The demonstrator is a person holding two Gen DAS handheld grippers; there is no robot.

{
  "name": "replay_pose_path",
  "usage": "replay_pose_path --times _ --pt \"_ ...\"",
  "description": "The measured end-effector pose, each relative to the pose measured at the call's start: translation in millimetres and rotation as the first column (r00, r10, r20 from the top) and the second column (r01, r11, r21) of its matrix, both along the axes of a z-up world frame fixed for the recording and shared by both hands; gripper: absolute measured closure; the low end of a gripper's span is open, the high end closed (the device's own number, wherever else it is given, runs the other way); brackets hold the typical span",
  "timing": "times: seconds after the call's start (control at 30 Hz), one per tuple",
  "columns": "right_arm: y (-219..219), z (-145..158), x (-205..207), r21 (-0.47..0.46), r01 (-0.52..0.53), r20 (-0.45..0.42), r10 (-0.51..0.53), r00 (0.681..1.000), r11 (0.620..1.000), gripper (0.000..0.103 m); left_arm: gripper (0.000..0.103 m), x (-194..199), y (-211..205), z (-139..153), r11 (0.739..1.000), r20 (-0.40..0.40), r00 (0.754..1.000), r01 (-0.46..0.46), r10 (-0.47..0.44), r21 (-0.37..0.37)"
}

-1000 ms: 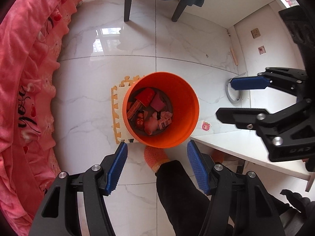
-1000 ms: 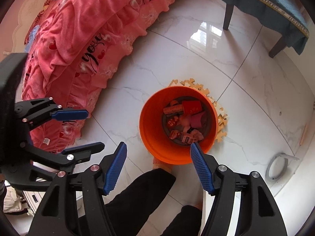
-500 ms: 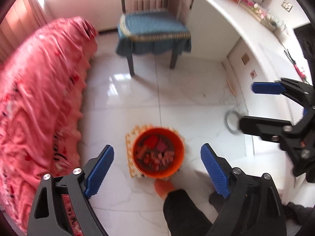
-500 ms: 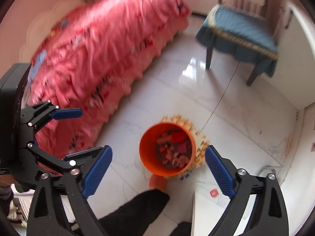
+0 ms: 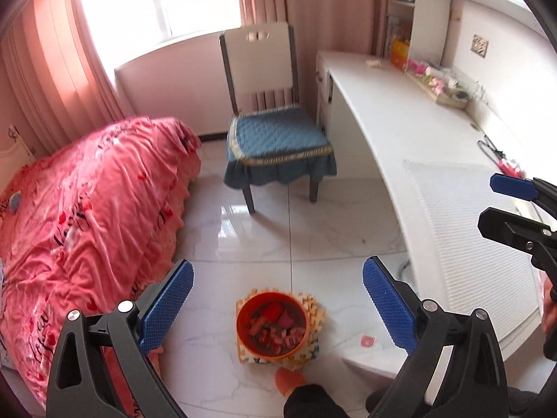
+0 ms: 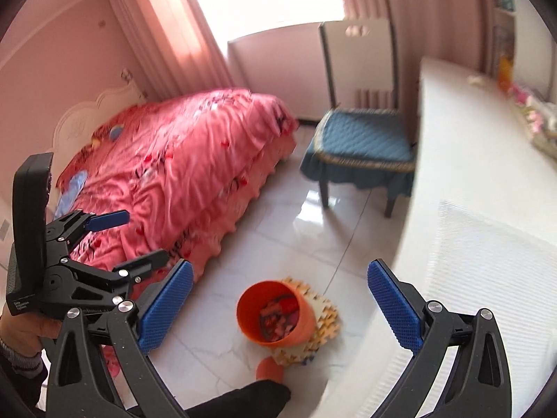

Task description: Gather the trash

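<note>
An orange bin [image 5: 272, 327] stands on a foam puzzle mat [image 5: 315, 317] on the white tile floor, far below both grippers. It holds several red and pink scraps. It also shows in the right wrist view [image 6: 275, 313]. My left gripper [image 5: 275, 308] is open and empty, high above the bin. My right gripper [image 6: 276, 308] is open and empty too. The right gripper also shows at the right edge of the left wrist view [image 5: 515, 205]. The left gripper also shows at the left of the right wrist view [image 6: 128, 240].
A bed with a pink cover [image 5: 87, 216] fills the left. A chair with a blue cushion [image 5: 275, 139] stands at the back. A long white desk [image 5: 435, 160] runs along the right, with small items at its far end. A small pink scrap [image 5: 368, 340] lies on the floor.
Both grippers have risen and tilted up from close over the bin, so the whole room shows. Both stay open and empty. The bin has not moved.
</note>
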State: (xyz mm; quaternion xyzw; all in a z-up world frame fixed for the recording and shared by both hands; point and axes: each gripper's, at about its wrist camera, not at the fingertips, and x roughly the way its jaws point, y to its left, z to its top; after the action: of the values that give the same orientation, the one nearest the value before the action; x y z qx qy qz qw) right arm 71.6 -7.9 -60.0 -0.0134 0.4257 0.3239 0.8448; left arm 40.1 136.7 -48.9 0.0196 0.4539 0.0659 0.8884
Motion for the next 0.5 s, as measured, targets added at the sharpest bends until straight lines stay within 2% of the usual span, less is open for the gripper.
replay_pose_path --times 0.1,0.3,0.4,0.5 --pt "-22.5 22.7 -7.5 0.022 0.049 0.041 -0.050 0.998 0.999 0.005 0.007 -5.4 -12.9 10.9 1.000 0.032 0.999 -0.007 0.006 0.013" --pt "-62.6 45.4 -8.5 0.072 0.117 0.074 -0.122 0.990 0.991 0.005 0.007 -17.9 -36.6 30.6 0.999 0.103 0.994 -0.026 0.029 -0.029" --pt "-78.5 58.2 -18.5 0.090 0.158 0.128 -0.169 0.977 0.983 0.005 0.007 -21.8 -46.6 38.3 0.998 0.143 0.989 -0.031 0.039 -0.056" --pt "-89.4 64.3 -38.3 0.102 0.213 0.199 -0.229 0.953 0.972 0.005 0.007 -23.6 -56.0 42.5 0.998 0.167 0.984 -0.045 0.053 -0.047"
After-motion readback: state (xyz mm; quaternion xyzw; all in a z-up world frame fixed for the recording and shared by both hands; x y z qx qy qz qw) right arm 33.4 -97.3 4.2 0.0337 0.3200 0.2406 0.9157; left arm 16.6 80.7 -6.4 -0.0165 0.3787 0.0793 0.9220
